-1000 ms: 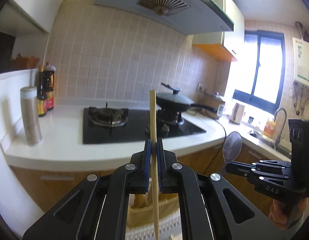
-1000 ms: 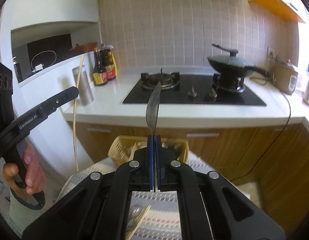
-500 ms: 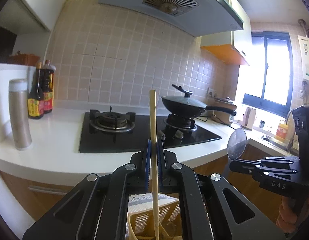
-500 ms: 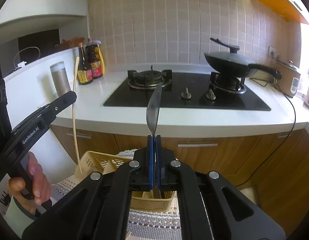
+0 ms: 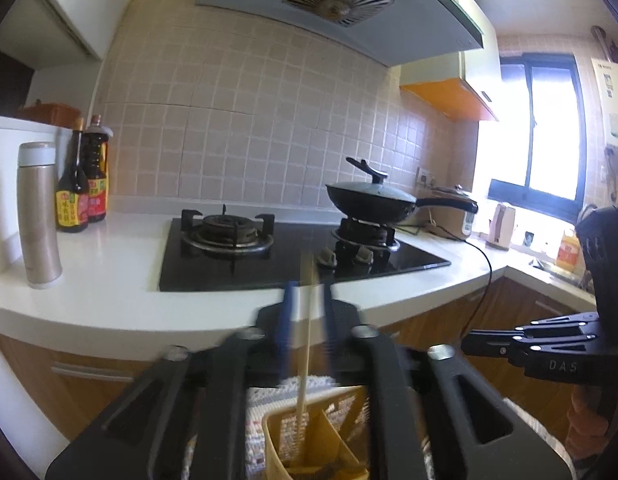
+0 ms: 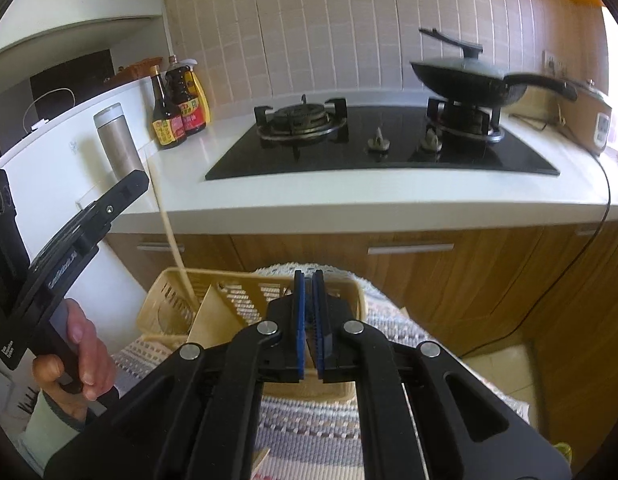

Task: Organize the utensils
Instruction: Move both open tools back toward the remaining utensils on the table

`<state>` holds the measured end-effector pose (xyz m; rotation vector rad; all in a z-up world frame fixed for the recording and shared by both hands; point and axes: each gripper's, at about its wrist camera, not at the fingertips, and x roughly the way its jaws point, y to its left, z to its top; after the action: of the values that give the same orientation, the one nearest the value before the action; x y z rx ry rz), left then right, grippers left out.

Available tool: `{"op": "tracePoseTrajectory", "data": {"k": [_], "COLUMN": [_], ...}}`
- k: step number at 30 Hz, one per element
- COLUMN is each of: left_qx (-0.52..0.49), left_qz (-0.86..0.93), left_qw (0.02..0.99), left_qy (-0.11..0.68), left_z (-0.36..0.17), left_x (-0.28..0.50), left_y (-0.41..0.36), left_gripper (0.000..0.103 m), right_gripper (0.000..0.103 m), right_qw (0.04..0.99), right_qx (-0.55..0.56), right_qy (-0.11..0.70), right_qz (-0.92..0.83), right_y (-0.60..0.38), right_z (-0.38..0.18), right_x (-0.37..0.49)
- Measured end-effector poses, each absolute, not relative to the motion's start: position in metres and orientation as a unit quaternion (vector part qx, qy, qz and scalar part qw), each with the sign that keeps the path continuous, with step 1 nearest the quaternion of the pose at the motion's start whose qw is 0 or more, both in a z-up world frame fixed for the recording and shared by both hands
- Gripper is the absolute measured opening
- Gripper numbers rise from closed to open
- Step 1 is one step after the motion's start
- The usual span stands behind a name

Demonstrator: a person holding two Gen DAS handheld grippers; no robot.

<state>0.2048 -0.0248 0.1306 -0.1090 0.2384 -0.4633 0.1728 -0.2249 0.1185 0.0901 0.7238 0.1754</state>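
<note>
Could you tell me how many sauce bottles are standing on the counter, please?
3, clustered at the counter's back left corner: a slim dark bottle in front, a wider dark one behind, a yellow one partly hidden.

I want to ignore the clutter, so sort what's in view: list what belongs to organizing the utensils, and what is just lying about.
Belongs to the job: chopstick, yellow utensil basket.
Just lying about: wok, steel flask, sauce bottles, kettle, gas hob.
</note>
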Motion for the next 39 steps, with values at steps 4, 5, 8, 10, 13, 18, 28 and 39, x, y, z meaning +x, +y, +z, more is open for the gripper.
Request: {"op": "tracePoseTrajectory", "data": {"k": [4,5,8,10,13,18,28,39], "left_qx": [-0.067,-0.076,-0.088,-0.092,-0.090,-0.065,0.016,0.024], "left_qz": [-0.237,-0.247,-0.258,-0.265,-0.271,-0.264,-0.266,-0.289], "left_qw": [0.960,0.956,0.951,0.947,0.945,0.945,0.914,0.823], "left_qy": [0.130,0.138,0.148,0.155,0.160,0.182,0.307,0.488], "left_z": [0.131,0.132,0.134,0.137,0.140,0.147,0.114,0.008], "left_x": [0.195,0.191,0.179,0.170,0.155,0.128,0.090,0.092], "left_y": [-0.016,-0.010,0.000,0.004,0.007,0.011,-0.008,-0.015], "left_gripper": [0.048,0.055,0.064,0.065,0.069,0.069,0.067,0.045], "right_gripper": [0.003,0.004,0.013,0.028,0.038,0.038,0.038,0.037], "right_qw": [0.925,0.923,0.919,0.918,0.919,0.911,0.870,0.815], "right_qx": [0.050,0.052,0.061,0.066,0.066,0.074,0.093,0.120], "right_qy": [0.365,0.368,0.374,0.375,0.374,0.390,0.471,0.557], "right_qz": [0.094,0.097,0.107,0.108,0.108,0.110,0.112,0.108], "right_y": [-0.225,-0.226,-0.226,-0.225,-0.222,-0.214,-0.197,-0.193], "right_z": [0.115,0.114,0.112,0.112,0.112,0.109,0.065,0.006], "right_x": [0.164,0.161,0.149,0.142,0.128,0.106,0.072,0.048]}}
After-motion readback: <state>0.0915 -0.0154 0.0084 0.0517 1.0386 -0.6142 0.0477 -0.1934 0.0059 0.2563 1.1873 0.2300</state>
